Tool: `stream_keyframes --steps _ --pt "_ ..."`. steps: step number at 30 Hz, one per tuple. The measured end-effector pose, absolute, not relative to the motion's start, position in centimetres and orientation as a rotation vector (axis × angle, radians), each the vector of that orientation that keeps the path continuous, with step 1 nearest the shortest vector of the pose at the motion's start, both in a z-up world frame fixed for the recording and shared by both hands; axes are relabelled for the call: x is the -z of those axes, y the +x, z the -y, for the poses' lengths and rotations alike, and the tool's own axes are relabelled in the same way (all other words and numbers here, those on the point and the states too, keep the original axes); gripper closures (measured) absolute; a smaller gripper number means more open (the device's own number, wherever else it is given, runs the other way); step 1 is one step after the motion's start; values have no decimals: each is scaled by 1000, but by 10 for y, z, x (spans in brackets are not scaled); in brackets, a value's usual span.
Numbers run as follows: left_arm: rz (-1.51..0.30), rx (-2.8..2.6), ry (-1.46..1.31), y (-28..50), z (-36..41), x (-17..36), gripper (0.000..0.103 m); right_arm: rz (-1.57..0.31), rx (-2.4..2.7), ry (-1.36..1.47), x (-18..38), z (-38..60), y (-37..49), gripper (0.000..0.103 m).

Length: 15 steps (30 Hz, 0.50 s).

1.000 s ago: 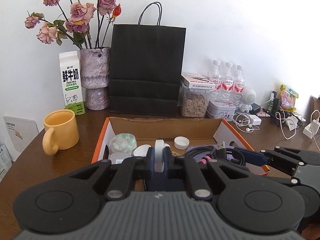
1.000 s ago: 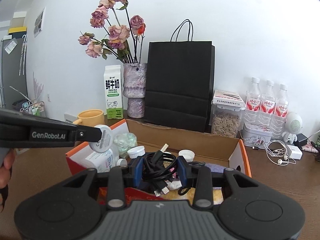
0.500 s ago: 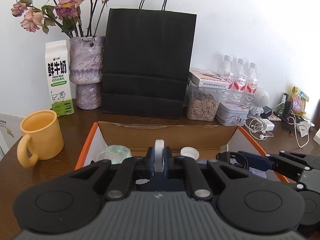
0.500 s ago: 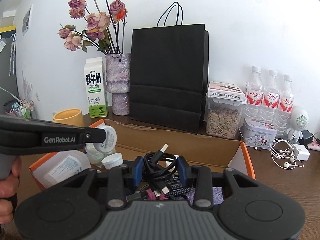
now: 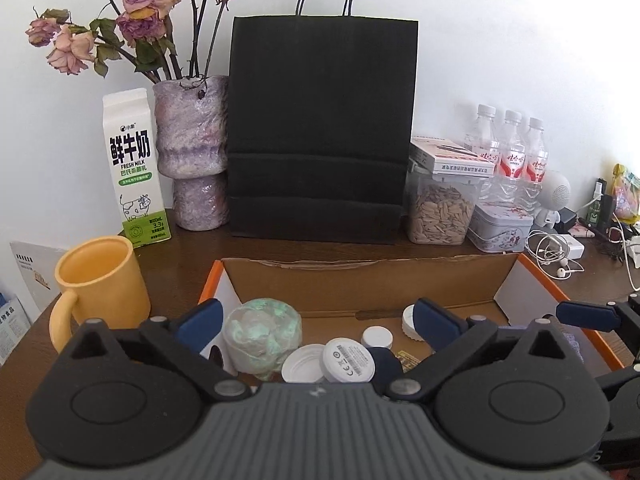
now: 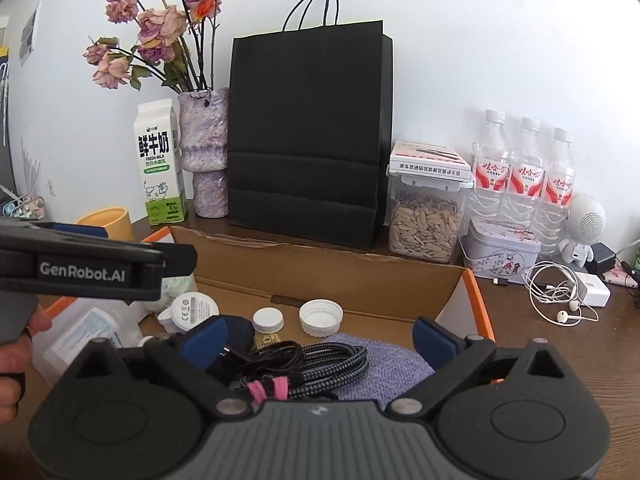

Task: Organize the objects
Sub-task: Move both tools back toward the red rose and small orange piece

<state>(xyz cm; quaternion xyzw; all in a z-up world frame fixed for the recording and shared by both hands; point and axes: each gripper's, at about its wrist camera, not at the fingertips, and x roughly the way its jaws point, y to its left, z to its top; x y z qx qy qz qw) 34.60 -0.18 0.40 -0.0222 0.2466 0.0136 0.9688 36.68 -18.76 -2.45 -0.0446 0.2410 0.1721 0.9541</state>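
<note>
An open cardboard box (image 5: 360,276) with orange sides sits on the brown desk; it also shows in the right wrist view (image 6: 320,272). My left gripper (image 5: 316,318) is open above its left part, over a white round disc (image 5: 348,365), a white cap (image 5: 302,368) and a green-white wrapped bundle (image 5: 262,334). My right gripper (image 6: 318,334) is open above a coiled black cable (image 6: 316,364) lying on a purple cloth (image 6: 384,364) in the box. The disc (image 6: 194,310) and two white caps (image 6: 320,316) also lie there.
Behind the box stand a black paper bag (image 5: 320,128), a vase of dried roses (image 5: 192,152), a milk carton (image 5: 136,168), a seed jar (image 5: 440,208), a tin and three bottles (image 6: 524,168). A yellow mug (image 5: 100,288) is left; earphones (image 6: 560,292) right.
Both grippers have opened. The left one let go of the white disc, which now lies in the box. The right one let go of the black cable, which now rests on the purple cloth.
</note>
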Motion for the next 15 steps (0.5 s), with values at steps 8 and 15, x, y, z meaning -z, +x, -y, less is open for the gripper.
stream_keyframes --steps 8,15 --pt "-497 -34 -53 341 1 -6 0 -486 -351 -102 23 185 363 2" --pt "-491 -47 -68 320 0 -11 0 -452 -347 -116 16 184 347 2"
